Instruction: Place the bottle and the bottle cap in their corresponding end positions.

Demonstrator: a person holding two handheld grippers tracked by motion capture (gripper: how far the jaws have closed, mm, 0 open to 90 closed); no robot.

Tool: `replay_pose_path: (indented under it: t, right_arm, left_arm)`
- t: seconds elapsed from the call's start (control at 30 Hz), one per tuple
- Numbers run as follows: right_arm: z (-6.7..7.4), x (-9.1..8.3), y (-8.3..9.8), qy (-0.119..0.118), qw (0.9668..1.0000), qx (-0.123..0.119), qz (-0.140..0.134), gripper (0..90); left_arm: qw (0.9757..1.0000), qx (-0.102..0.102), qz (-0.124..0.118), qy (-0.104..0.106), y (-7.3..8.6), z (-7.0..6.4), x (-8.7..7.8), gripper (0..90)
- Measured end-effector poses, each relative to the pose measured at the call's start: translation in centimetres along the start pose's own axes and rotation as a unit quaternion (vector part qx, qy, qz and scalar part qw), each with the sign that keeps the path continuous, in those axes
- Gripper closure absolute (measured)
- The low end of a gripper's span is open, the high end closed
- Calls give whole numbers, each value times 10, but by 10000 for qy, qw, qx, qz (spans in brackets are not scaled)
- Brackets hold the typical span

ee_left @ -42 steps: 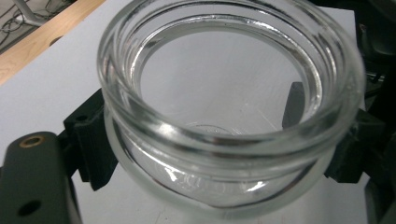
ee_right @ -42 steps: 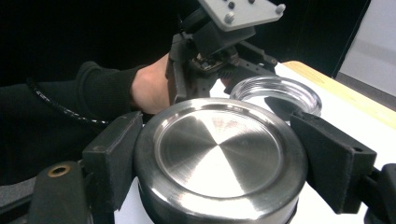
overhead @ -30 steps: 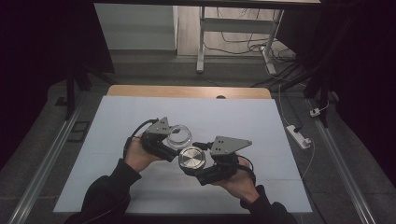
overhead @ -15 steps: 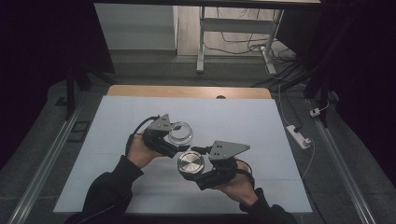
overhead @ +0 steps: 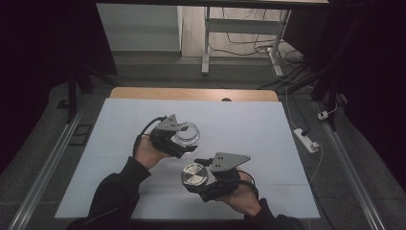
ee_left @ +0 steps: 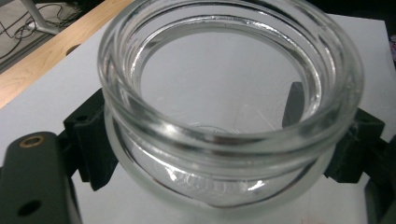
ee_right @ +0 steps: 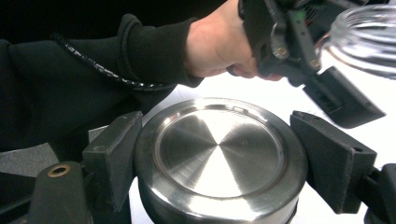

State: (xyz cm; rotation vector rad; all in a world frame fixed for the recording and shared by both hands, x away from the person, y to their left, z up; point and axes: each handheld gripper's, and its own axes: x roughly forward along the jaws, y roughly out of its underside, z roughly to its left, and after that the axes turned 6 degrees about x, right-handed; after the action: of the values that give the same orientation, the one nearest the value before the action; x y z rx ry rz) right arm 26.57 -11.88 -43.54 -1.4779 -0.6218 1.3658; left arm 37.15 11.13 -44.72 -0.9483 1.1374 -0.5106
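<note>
On the left, our left gripper [overhead: 184, 143] is clamped on a clear round glass jar [overhead: 186, 132] with a threaded neck. In the left gripper view the black pads [ee_left: 95, 140] press against the jar's [ee_left: 224, 112] sides just below its open mouth, which has no lid on it. In the high view the jar sits above the white sheet [overhead: 249, 120] that covers the wooden table [overhead: 191, 94], near the middle of the sheet.

To the right and nearer to us, our right gripper [overhead: 198, 179] grips a round brushed-metal lid [overhead: 194, 175]. In the right gripper view its two black pads [ee_right: 116, 149] sit tight against opposite sides of the lid's [ee_right: 219, 149] rim, the flat top facing the camera. Beyond it that view shows our left hand [ee_right: 219, 42] with its gripper [ee_right: 327, 88] and the edge of the jar [ee_right: 369, 37]. Lid and jar are apart, the lid lower right of the jar in the high view.
</note>
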Motion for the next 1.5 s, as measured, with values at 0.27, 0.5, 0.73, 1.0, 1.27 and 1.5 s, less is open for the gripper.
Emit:
replay_pose_path:
  t: [0.27,0.5,0.73,1.0,1.27,1.5]
  right_arm:
    - [-2,8,14,-8,9999,35,137,195]
    - [-5,17,25,58,9996,4,280,195]
    - [-10,24,34,121,9991,26,397,195]
    - [-19,36,49,207,9979,53,612,195]
    - [-25,49,61,243,9963,96,815,195]
    - [-30,60,68,328,9946,94,982,195]
  left_arm:
    - [10000,-19,2,18,2,7,11,157]
    - [10000,-55,19,-13,7,14,19,157]
    - [9999,-92,61,-61,13,22,28,158]
    - [9996,-223,65,-153,22,32,40,157]
    - [9990,-291,214,-248,33,39,52,158]
    - [9985,-389,238,-300,40,44,61,157]
